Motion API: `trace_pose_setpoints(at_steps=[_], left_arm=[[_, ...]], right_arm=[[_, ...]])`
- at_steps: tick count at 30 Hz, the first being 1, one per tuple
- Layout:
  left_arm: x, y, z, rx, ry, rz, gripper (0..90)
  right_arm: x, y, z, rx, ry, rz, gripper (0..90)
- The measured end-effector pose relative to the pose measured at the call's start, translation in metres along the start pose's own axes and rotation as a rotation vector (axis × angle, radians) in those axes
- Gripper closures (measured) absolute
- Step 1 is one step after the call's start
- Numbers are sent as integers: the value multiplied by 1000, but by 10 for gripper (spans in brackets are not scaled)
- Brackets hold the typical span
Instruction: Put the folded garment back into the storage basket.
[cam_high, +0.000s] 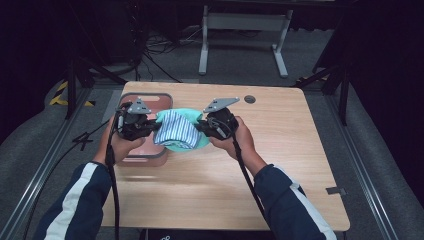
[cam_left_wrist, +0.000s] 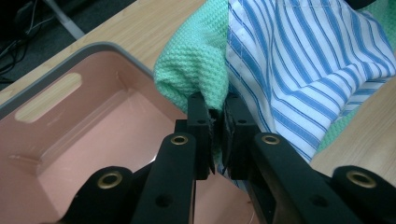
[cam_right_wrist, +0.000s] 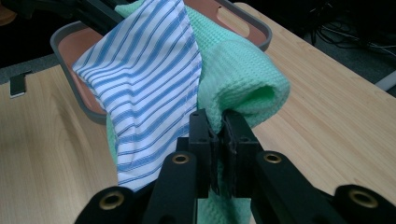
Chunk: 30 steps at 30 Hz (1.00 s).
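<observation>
While the person's forearms in dark sleeves with white stripes come in from the bottom of the high view, the left hand (cam_high: 121, 145) holds the left claw (cam_high: 150, 126) over the near right part of a pink bin (cam_high: 150, 98) with a grey rim, which sits on the left side of the pale wooden worktop (cam_high: 280, 150). Seen in the left gripper view, this claw (cam_left_wrist: 218, 122) is pressed together on a fold of cloth where a green waffle-knit cloth (cam_left_wrist: 196, 60) and a blue-and-white striped cloth (cam_left_wrist: 303, 60) meet; which of the two layers lies between the jaws cannot be told exactly, though both run down into the pinch. Below and to the left of those jaws lies the bin's pink inside (cam_left_wrist: 88, 140), with a slot handle in its far wall. Between the two claws the bundle hangs lifted off the worktop, the striped cloth (cam_high: 175, 131) draped over the front and the green cloth (cam_high: 187, 116) showing behind and beneath it, its left part above the bin's edge. On the right, the right hand (cam_high: 240, 137) holds the right claw (cam_high: 199, 126), and in the right gripper view that claw (cam_right_wrist: 218, 128) is pinched shut on the rolled edge of the green cloth (cam_right_wrist: 243, 79), with the striped cloth (cam_right_wrist: 140, 79) hanging just beside the jaws on their left and the bin (cam_right_wrist: 70, 46) beyond it. A small dark round spot (cam_high: 250, 99) sits on the worktop's far edge, and cables lie on the grey floor (cam_high: 165, 60) beyond.
</observation>
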<state>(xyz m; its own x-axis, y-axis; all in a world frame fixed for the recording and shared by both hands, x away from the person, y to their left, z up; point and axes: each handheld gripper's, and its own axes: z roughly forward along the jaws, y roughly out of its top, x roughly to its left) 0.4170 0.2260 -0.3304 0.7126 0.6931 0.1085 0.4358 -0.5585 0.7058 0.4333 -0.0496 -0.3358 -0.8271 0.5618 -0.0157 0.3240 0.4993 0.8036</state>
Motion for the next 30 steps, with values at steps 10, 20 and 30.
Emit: trace_pose_setpoints(at_steps=[10, 20, 30], left_arm=[[14, -9, -14, 0, 36, -36, 832], [28, -18, -25, 11, 75, -51, 832], [43, -30, -35, 28, 118, -72, 832]], right_arm=[[11, 21, 15, -4, 12, -28, 830], [18, 34, 33, -9, 38, -26, 829], [32, 45, 57, -1, 68, -42, 828]])
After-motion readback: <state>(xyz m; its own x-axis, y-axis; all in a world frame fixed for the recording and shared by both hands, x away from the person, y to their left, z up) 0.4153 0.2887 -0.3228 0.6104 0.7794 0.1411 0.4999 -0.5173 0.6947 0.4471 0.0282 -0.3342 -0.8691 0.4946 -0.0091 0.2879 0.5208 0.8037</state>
